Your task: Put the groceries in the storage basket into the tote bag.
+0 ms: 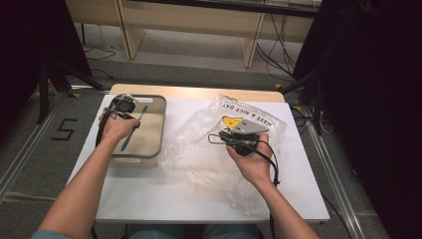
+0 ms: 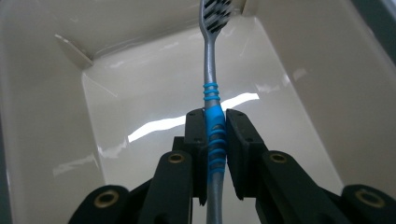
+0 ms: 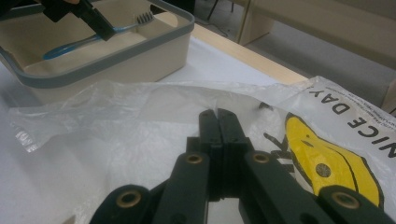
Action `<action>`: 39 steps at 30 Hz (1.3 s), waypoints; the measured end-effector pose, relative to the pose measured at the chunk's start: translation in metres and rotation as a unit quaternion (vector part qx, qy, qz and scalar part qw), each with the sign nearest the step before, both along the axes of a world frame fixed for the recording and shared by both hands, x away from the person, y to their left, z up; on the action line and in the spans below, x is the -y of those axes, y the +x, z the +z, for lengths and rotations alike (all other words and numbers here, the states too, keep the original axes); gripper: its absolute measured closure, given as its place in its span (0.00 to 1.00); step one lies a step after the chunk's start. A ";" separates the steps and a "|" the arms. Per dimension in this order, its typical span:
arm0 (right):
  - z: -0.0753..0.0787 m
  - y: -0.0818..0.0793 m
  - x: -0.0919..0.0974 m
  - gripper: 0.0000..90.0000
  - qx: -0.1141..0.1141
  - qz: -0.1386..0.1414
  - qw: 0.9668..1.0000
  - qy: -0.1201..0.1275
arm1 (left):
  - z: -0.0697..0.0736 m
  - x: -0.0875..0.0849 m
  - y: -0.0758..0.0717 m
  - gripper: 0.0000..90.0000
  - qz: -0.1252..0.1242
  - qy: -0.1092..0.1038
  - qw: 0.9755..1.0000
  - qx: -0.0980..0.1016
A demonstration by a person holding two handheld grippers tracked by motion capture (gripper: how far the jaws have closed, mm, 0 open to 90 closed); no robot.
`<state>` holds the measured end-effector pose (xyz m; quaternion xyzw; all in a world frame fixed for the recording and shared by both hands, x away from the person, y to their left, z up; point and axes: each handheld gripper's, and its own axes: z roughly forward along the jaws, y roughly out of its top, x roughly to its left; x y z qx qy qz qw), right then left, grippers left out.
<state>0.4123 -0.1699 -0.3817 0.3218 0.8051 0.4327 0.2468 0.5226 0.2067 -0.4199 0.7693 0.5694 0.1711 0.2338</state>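
Observation:
A toothbrush (image 2: 210,60) with a grey and blue handle is held over the inside of a beige bin (image 2: 303,93). My left gripper (image 2: 215,119) is shut on its blue grip, and the bristle head points away from me. From above, the toothbrush (image 1: 130,133) hangs slanted below the left gripper (image 1: 133,119) in the bin (image 1: 149,154). My right gripper (image 3: 217,114) is shut on the top layer of a clear plastic bag (image 3: 140,121), and creases in the film run to its tips. The bag (image 1: 199,144) has a yellow smiley and lies in the middle of the table.
The bin has a grey rim (image 3: 116,51) and stands at the table's left. The white tabletop (image 1: 164,194) is bare in front of the bag. Beyond the table's wooden far edge (image 1: 199,92) are floor, cables and a bench.

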 end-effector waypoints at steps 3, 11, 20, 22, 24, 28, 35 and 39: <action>0.000 0.000 0.000 1.00 -0.001 0.000 1.000 -0.001 | 0.005 0.002 0.000 0.88 -0.003 -0.001 1.000 0.008; 0.000 0.000 -0.001 1.00 -0.001 0.001 1.000 -0.001 | 0.020 0.006 -0.001 0.88 -0.007 -0.002 1.000 0.030; 0.000 0.000 -0.001 1.00 -0.001 0.001 1.000 -0.001 | 0.026 0.004 -0.004 0.88 -0.006 -0.003 0.999 0.038; 0.000 0.000 0.000 1.00 -0.002 0.000 1.000 0.000 | 0.028 0.002 -0.005 0.88 -0.007 -0.006 0.999 0.041; 0.000 0.000 0.000 1.00 -0.001 0.000 1.000 0.000 | 0.029 0.002 -0.006 0.88 -0.006 -0.007 0.999 0.042; 0.000 -0.001 -0.001 1.00 -0.001 0.002 1.000 -0.002 | 0.031 0.003 -0.008 0.88 -0.009 -0.010 0.999 0.047; 0.000 -0.001 -0.001 1.00 -0.002 0.001 1.000 -0.001 | 0.037 0.006 -0.011 0.88 -0.015 -0.012 0.998 0.056; 0.000 -0.001 0.000 1.00 -0.001 0.000 1.000 0.000 | 0.040 0.008 -0.014 0.88 -0.020 -0.014 0.998 0.060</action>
